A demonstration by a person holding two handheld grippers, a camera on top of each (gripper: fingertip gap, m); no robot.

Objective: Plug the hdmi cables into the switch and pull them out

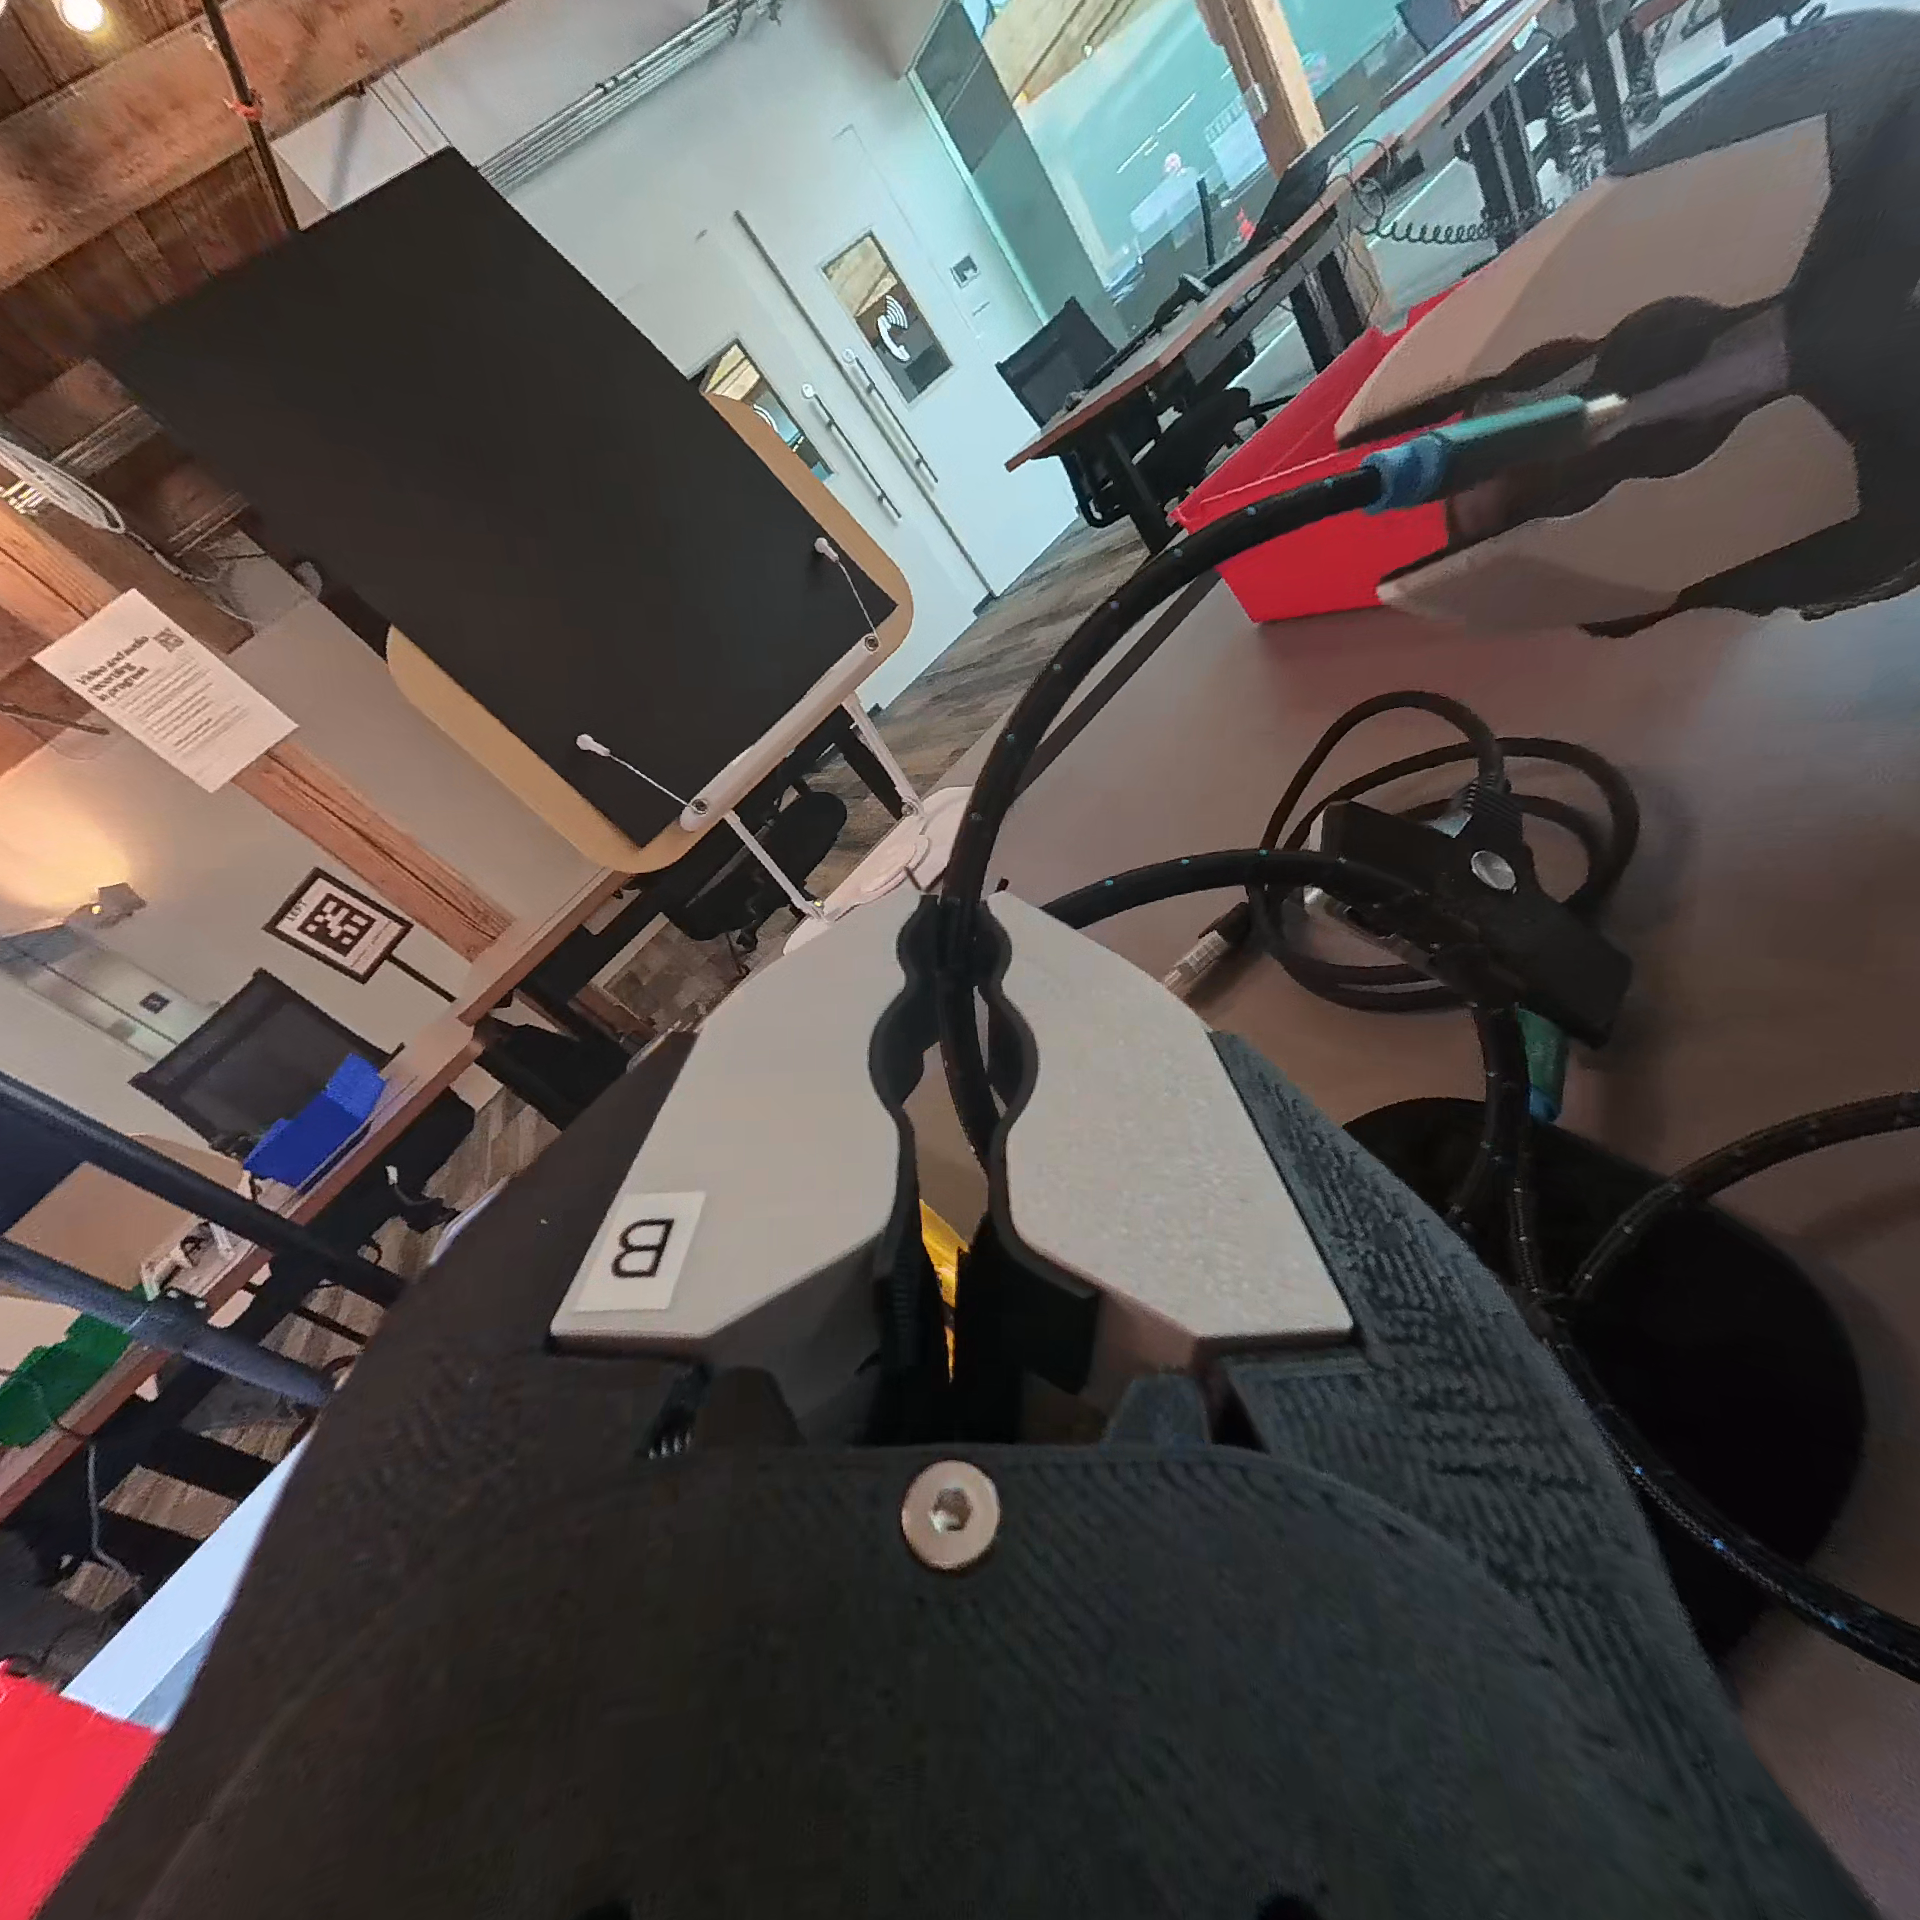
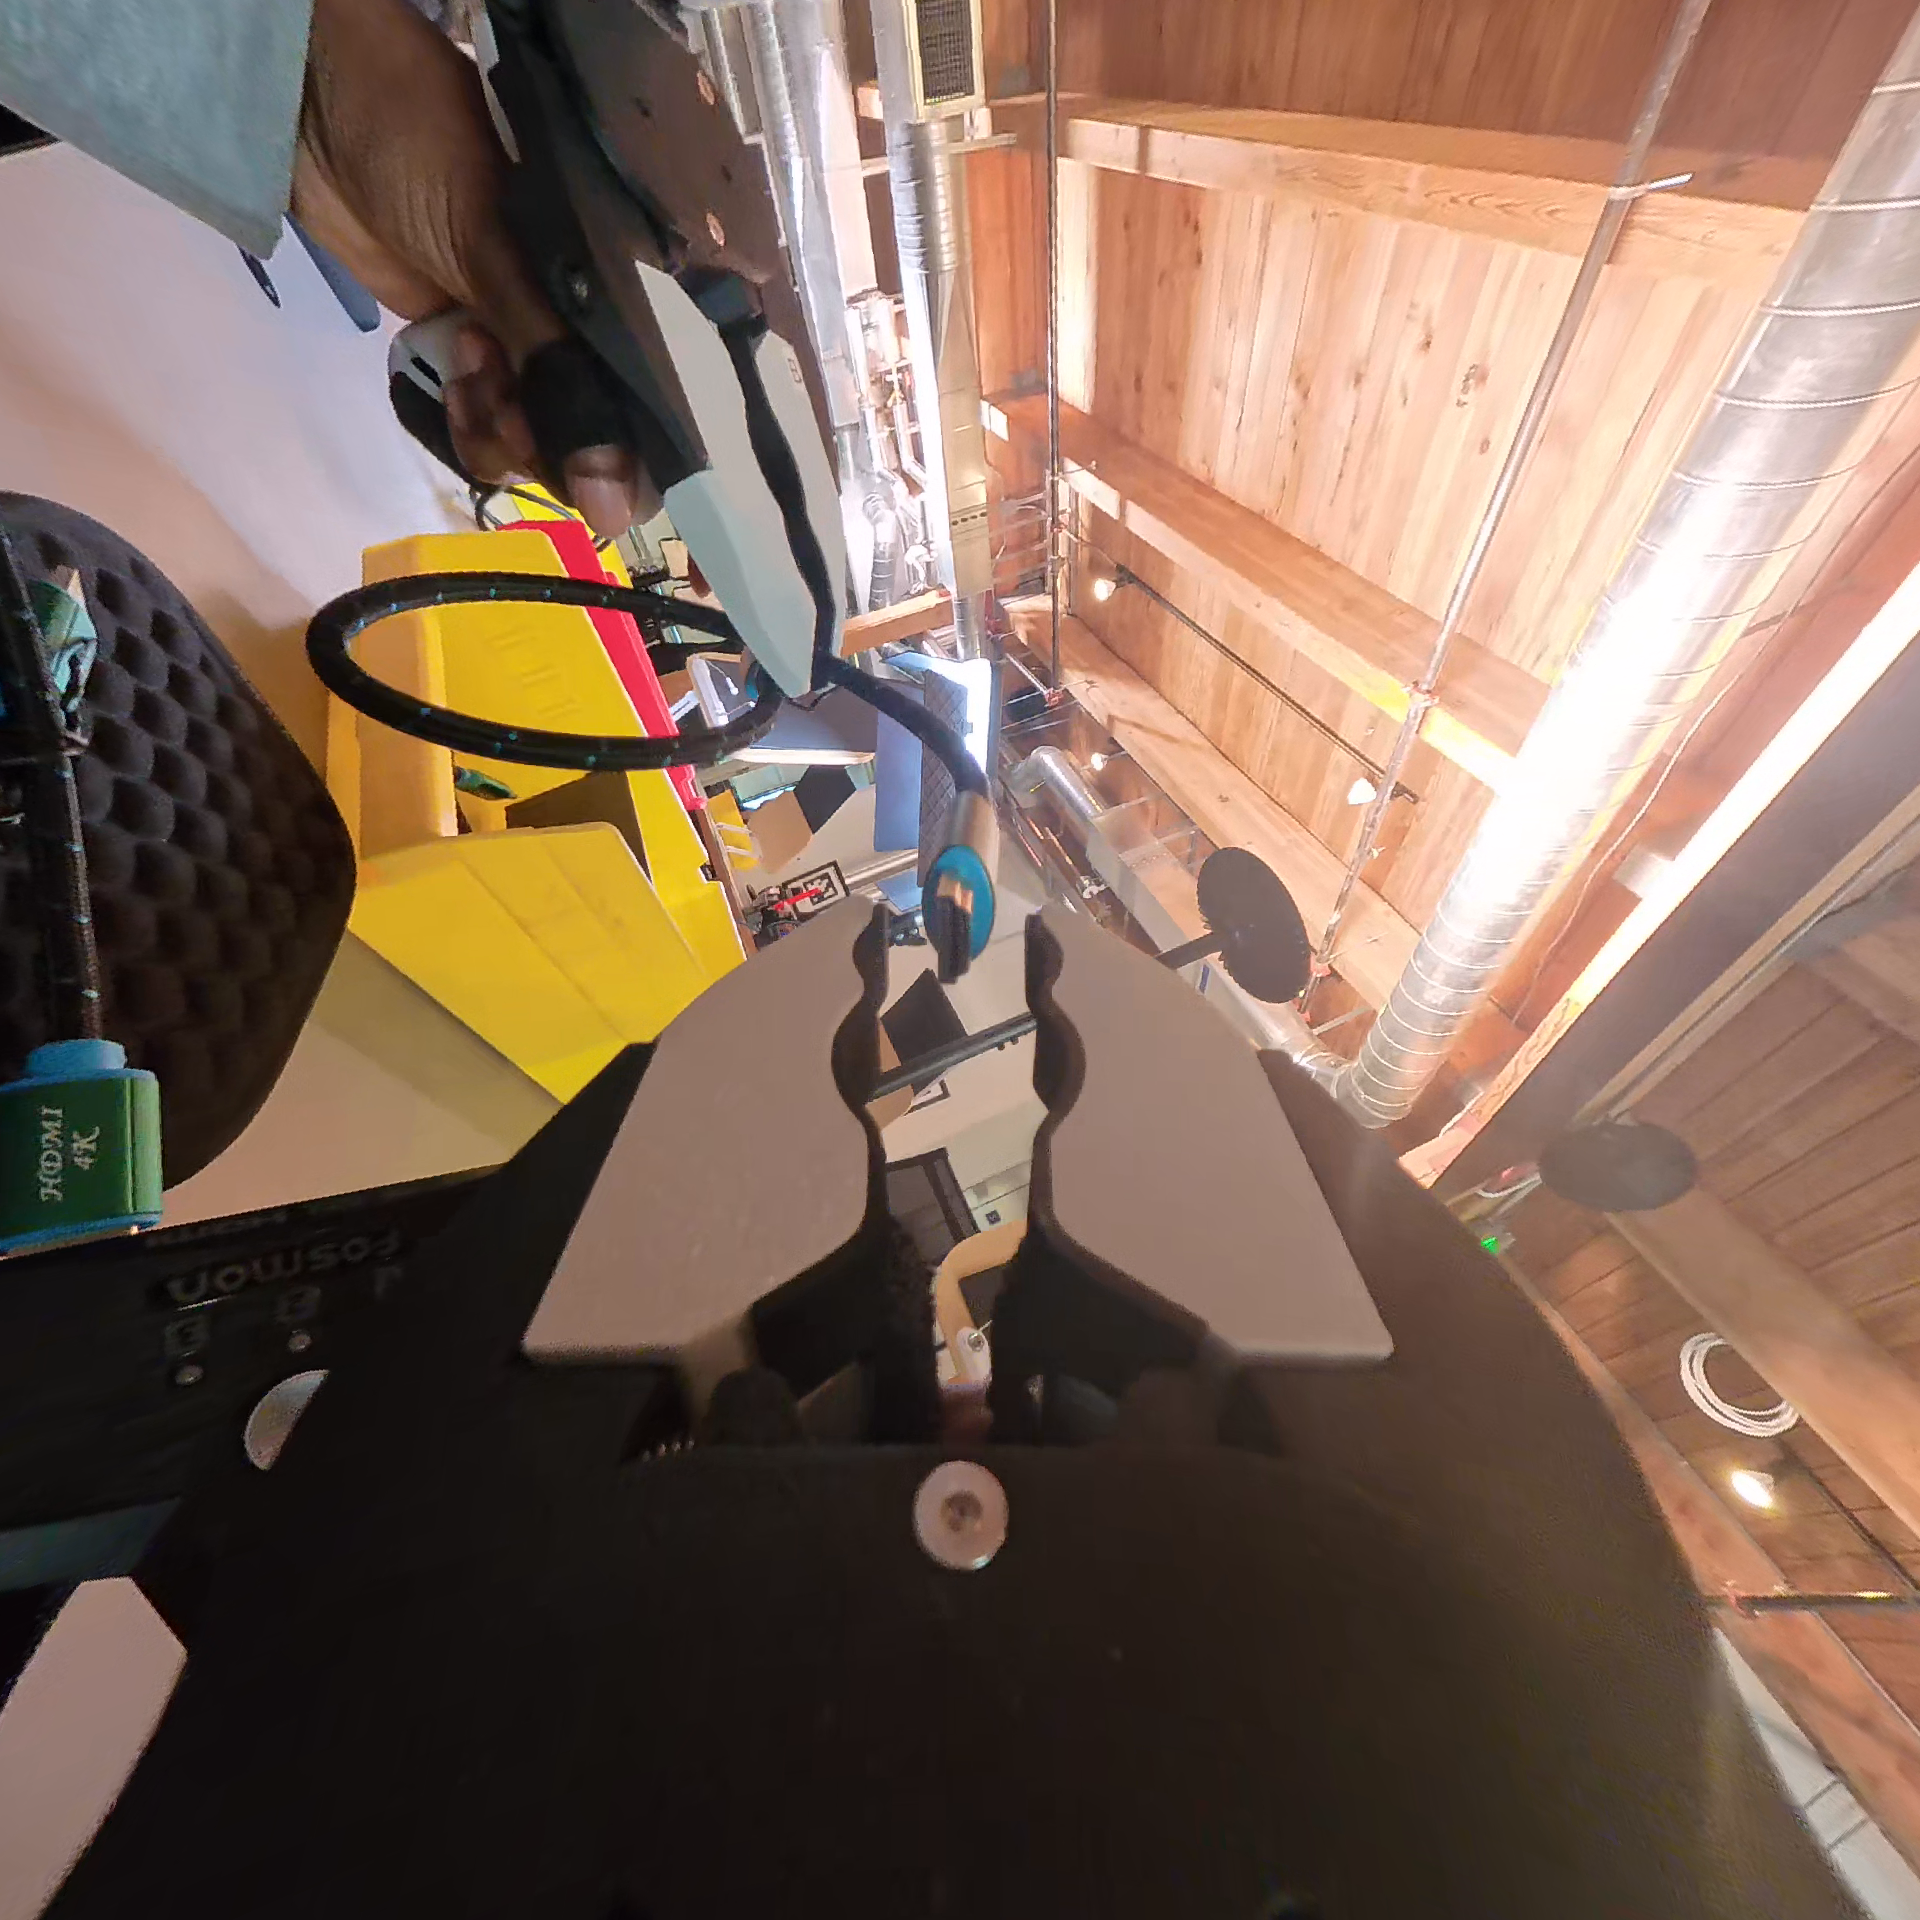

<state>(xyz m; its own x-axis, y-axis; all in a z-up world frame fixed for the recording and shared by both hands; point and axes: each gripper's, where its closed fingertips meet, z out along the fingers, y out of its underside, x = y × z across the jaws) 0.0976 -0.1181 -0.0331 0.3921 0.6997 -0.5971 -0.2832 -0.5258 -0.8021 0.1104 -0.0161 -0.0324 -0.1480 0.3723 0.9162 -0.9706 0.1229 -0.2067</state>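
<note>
Our left tongs (image 1: 951,930) are clamped tight on a black braided HDMI cable (image 1: 1049,665), pinching it right at the fingertips. Our right tongs (image 2: 956,935) stand parted, and the cable's plug (image 2: 951,904) hangs in the gap between their tips. We cannot see it pressed by either finger.

From the left wrist view, the cable arcs up and rightward out of the left tongs to a blue collar, and the plug (image 1: 1496,431) lies in the gap of the right tongs (image 1: 1371,509). From the right wrist view, we see the left tongs (image 2: 805,665) farther off, held in a hand (image 2: 468,312), with the cable curling in a loop beside them before it drops to the plug.

The switch (image 1: 1455,894) is a small black box that lies on the brown counter (image 1: 1247,727) among coiled black leads, well apart from the plug. In the right wrist view the switch (image 2: 260,1309) sits at the lower left, with a second, green-bodied plug (image 2: 83,1153) seated in its side.

A black dimpled foam pad (image 2: 187,779) lies beside the switch. A red bin (image 1: 1320,551) stands on the counter under the right tongs, and yellow bins (image 2: 520,935) show beyond the foam pad.
</note>
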